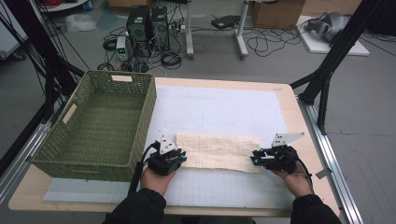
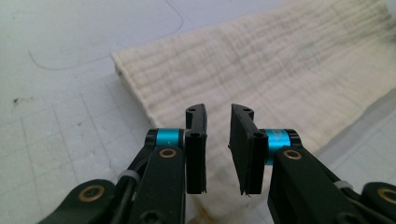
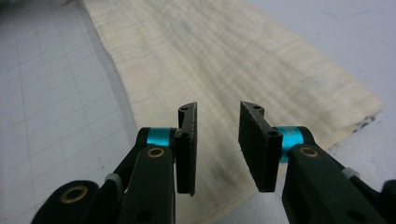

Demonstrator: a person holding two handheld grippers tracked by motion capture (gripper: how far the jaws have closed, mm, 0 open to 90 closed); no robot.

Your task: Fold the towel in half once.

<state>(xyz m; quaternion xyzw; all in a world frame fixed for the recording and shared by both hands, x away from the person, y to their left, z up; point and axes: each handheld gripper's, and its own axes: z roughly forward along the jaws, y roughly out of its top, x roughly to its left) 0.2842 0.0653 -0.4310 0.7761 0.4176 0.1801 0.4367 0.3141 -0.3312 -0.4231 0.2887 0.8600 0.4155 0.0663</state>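
Soft, even overhead light filled the room, with faint shadows and no glare on the white gridded table mat (image 1: pixel 224 112). The high view was slightly soft and grainy. In both gripper views the cream woven cloth (image 2: pixel 289 70) blurred toward twelve o'clock.

The cloth (image 1: pixel 218 151) was cream, crinkled woven fabric, matt. Beside it the basket (image 1: pixel 100 123) was coarse green wicker. Beneath the cloth, the mat (image 1: pixel 224 109) looked smooth, white and gridded.

high: above, forward-down | gripper views: close, sharing cloth (image 2: pixel 261 65)
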